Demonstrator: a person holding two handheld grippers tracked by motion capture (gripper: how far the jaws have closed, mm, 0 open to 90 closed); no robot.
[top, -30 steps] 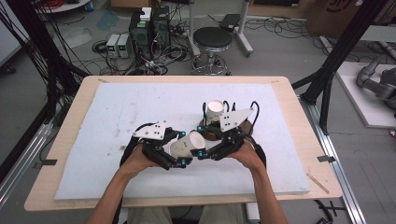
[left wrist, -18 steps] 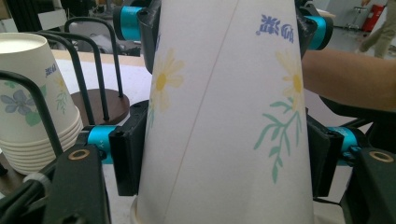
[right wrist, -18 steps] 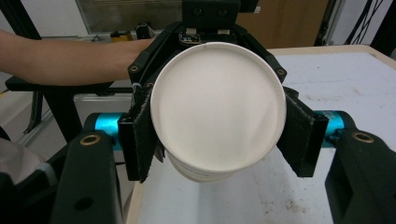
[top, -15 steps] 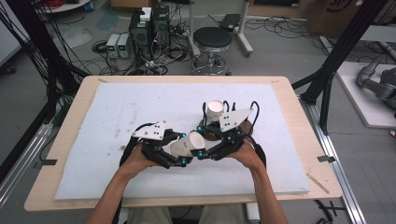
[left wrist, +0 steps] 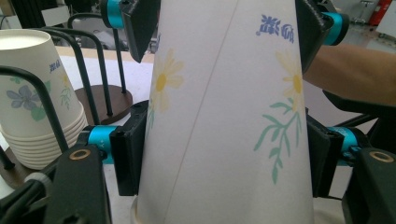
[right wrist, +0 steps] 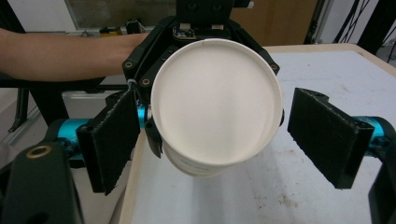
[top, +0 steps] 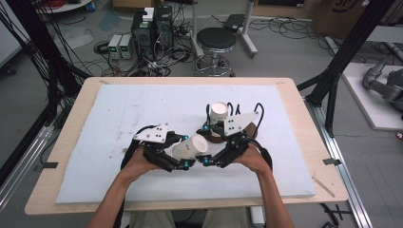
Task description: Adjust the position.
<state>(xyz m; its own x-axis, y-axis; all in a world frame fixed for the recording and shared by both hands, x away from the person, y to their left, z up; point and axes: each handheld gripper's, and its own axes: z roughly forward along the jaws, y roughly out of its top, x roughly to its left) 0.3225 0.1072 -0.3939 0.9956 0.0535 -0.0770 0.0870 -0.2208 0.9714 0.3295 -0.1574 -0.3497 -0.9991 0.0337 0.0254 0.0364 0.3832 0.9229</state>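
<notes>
While clamped, cup (left wrist: 224,116) between fingers (left wrist: 128,158)

Past the far edge of the surface (top: 304,142) there's a round black stool (top: 216,40) on the floor, with a couple of dark computer towers (top: 152,26) and a mess of cables (top: 161,54) off its far left corner. White foam mat (top: 142,104) covers most of the surface, a bit grubby toward its left side. Some grey robot arm thing (top: 382,83) sits on a white platform beyond the right edge.

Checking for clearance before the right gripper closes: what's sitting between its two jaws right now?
The right gripper view shows the white bottom of a paper cup between the open jaws of the right gripper, with a gap on each side; the left gripper holds the cup.
</notes>
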